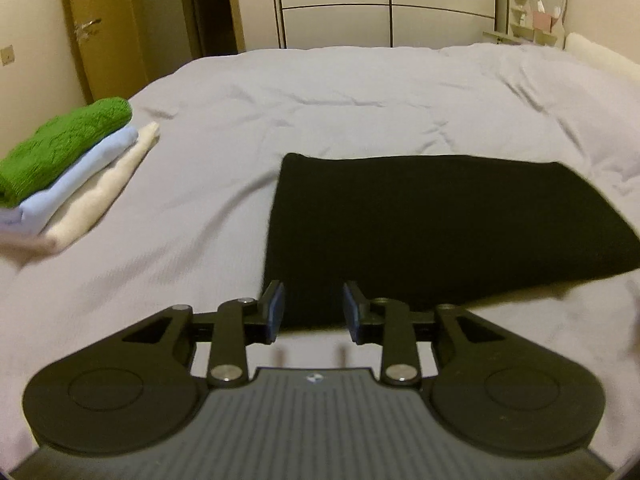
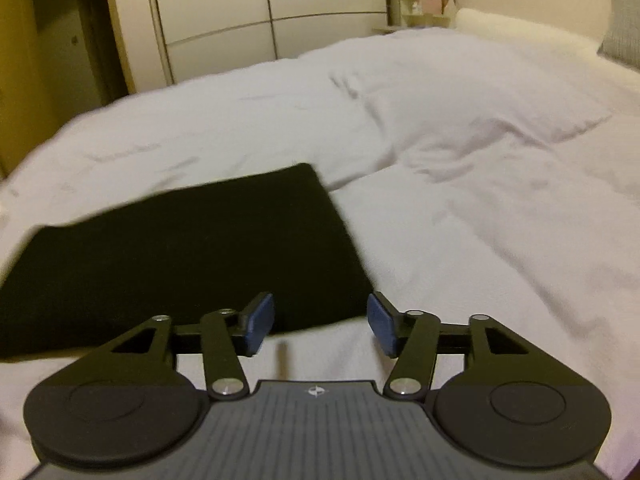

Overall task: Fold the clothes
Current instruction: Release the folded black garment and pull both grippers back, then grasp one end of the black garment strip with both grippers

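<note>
A black garment (image 1: 440,224) lies folded into a flat rectangle on the bed; it also shows in the right wrist view (image 2: 180,256). My left gripper (image 1: 314,310) is open and empty, just above the garment's near left edge. My right gripper (image 2: 320,322) is open and empty, over the garment's near right corner. Neither gripper holds any cloth.
A stack of folded clothes, green (image 1: 68,144) on light blue (image 1: 84,176) on cream (image 1: 104,192), sits at the bed's left edge. The pale bedspread (image 1: 320,112) is wrinkled. A wardrobe (image 1: 360,0) and a door (image 1: 100,28) stand behind. A pillow (image 2: 624,20) lies far right.
</note>
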Motion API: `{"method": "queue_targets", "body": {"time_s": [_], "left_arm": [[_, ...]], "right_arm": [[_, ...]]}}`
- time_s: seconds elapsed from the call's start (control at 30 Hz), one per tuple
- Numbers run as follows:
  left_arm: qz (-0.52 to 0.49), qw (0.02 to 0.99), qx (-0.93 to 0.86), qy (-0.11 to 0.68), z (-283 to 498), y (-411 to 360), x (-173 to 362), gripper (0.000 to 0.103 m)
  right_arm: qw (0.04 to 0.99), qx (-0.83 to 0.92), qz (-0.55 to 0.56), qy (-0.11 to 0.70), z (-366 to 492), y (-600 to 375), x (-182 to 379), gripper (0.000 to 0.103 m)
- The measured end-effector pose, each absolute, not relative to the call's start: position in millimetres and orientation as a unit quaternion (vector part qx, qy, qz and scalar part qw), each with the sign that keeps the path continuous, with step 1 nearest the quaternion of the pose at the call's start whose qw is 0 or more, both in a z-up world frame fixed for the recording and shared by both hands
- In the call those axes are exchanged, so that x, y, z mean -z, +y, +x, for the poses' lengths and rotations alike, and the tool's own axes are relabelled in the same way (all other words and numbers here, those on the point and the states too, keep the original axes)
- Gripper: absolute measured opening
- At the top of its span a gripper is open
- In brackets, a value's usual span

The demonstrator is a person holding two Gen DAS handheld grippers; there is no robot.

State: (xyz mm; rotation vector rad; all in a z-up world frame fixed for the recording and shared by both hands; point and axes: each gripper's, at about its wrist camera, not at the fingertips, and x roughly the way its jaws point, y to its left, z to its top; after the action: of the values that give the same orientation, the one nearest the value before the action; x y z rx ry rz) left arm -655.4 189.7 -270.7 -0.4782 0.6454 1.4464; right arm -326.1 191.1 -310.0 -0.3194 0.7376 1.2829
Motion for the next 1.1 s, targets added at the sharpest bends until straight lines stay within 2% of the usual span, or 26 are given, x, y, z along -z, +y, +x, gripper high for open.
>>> {"method": "queue_targets", "body": {"time_s": [0.03,0.1,0.27,0.33,0.53,0.8,1.1], "left_arm": [[-0.219,0.674,-0.643,0.289,-652.6,181.8,269.4,0.034],[-0.231,0.672,-0.640,0.293,-647.8,164.7,267.5,0.036],[-0.232,0.678,-0.633,0.294,-636.7,124.3,252.0,0.039],[-0.217,0.681,-0.635,0.292,-630.6,110.7,242.5,0.041],[-0.176,0.699,-0.634,0.280,-615.0,69.0,215.2,0.048],[-0.139,0.715,-0.631,0.270,-606.7,28.4,196.3,0.048],[-0.146,0.713,-0.632,0.266,-613.1,19.5,193.9,0.049]], "right_arm": [[0.714,-0.595,-0.127,0.347,-328.7,180.9,306.8,0.072],[0.702,-0.608,-0.121,0.351,-339.6,159.6,302.5,0.080],[0.699,-0.612,-0.115,0.353,-352.7,117.4,283.9,0.082],[0.697,-0.617,-0.096,0.353,-351.5,103.5,270.7,0.088],[0.699,-0.629,-0.079,0.329,-355.0,64.8,236.2,0.089],[0.697,-0.634,-0.070,0.327,-365.3,34.9,226.7,0.089],[0.694,-0.644,-0.068,0.314,-376.1,19.9,215.6,0.089]]}}
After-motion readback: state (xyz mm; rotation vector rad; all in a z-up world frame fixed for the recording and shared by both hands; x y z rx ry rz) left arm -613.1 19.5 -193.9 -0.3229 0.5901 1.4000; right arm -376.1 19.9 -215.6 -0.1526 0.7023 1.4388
